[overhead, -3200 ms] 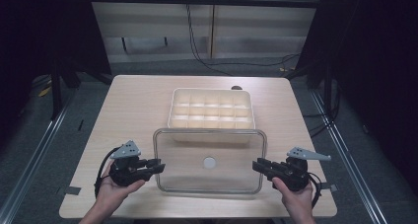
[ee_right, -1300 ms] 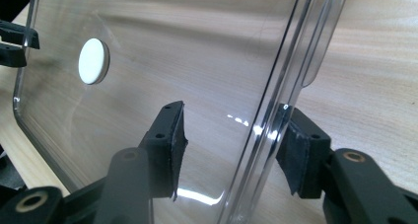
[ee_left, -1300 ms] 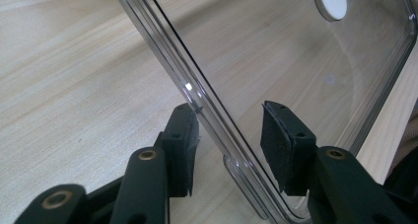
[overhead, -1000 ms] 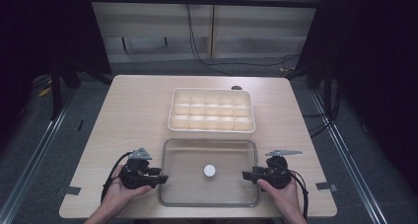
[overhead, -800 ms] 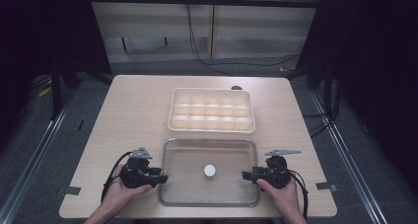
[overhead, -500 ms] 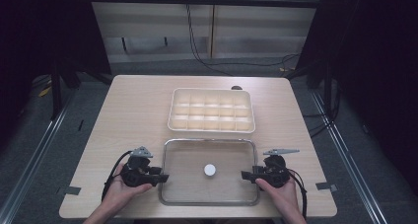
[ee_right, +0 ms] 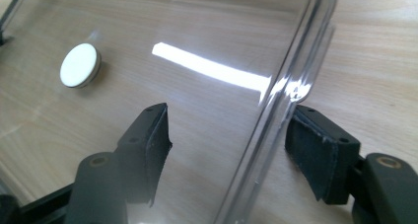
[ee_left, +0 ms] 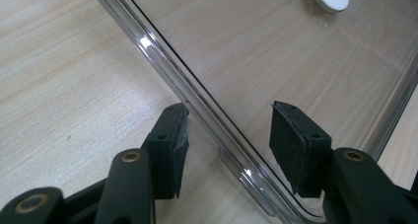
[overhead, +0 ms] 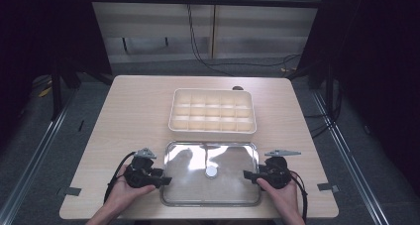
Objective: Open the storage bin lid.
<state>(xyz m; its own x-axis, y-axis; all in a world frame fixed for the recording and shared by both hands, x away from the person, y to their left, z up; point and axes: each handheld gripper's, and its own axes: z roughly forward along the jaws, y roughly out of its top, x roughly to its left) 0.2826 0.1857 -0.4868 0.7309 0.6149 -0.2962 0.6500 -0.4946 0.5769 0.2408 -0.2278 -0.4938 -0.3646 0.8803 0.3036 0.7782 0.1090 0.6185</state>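
Lab-like test bay, bare wooden table [overhead: 138, 111], dark curtains [overhead: 44, 31], trailing wall cables [overhead: 198, 36], grey floor rails [overhead: 39, 150]

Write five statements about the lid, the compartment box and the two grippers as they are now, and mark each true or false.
1. The clear lid lies flat on the table. True.
2. The lid covers the compartment box. False: it lies on the near side of the box, which is uncovered.
3. The left gripper is open, with the lid's rim between its fingers. True.
4. The right gripper is clamped shut on the lid. False: its fingers stand apart, either side of the rim.
5. A white round knob sits at the lid's middle. True.
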